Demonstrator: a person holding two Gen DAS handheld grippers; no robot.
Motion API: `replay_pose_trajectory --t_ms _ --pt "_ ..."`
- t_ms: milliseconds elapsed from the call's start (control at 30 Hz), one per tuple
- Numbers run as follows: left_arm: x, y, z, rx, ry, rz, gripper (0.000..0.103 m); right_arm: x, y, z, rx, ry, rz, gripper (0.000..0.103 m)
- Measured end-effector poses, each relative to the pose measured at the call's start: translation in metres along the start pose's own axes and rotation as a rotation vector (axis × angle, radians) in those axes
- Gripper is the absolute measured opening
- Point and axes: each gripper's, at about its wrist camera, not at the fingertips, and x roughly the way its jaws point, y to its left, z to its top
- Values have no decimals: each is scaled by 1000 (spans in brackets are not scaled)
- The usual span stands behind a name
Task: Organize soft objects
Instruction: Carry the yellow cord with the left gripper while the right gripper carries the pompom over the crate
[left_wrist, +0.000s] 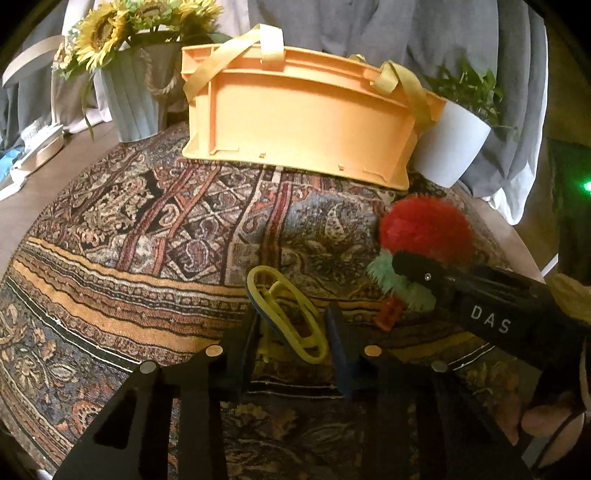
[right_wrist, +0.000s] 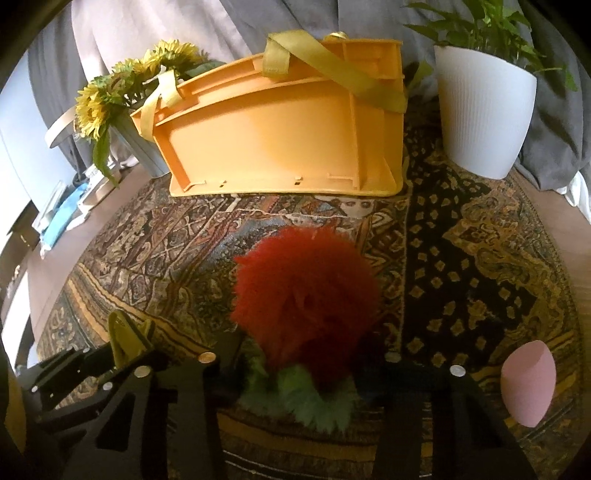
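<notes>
An orange crate (left_wrist: 295, 118) with yellow straps stands at the back of a patterned rug; it also shows in the right wrist view (right_wrist: 280, 147). My left gripper (left_wrist: 291, 328) is shut on a yellow rubbery loop object (left_wrist: 288, 314), seen from the side in the right wrist view (right_wrist: 127, 338). My right gripper (right_wrist: 299, 365) is shut on a fluffy red pom-pom toy (right_wrist: 306, 291) with green fur at its base; it also shows in the left wrist view (left_wrist: 424, 225). A pink egg-shaped sponge (right_wrist: 528, 384) lies on the rug at the right.
A grey pot of sunflowers (left_wrist: 136, 99) stands left of the crate and a white plant pot (right_wrist: 484, 110) right of it. Grey and white cloth hangs behind. Boxes and papers (left_wrist: 33, 151) lie on the brown table at the left.
</notes>
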Motion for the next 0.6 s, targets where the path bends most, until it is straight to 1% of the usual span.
replay_pose_trajectory --t_ms 167,433,600 --pt "-5 -2 6 1 -23 0 34 -5 0 1 -4 -13 4 38" --pt "-19 -2 16 12 -66 9 34 -21 3 6 2 -61 12 38" --pt "-33 -4 27 24 -106 12 34 -35 5 14 -2 -91 15 38"
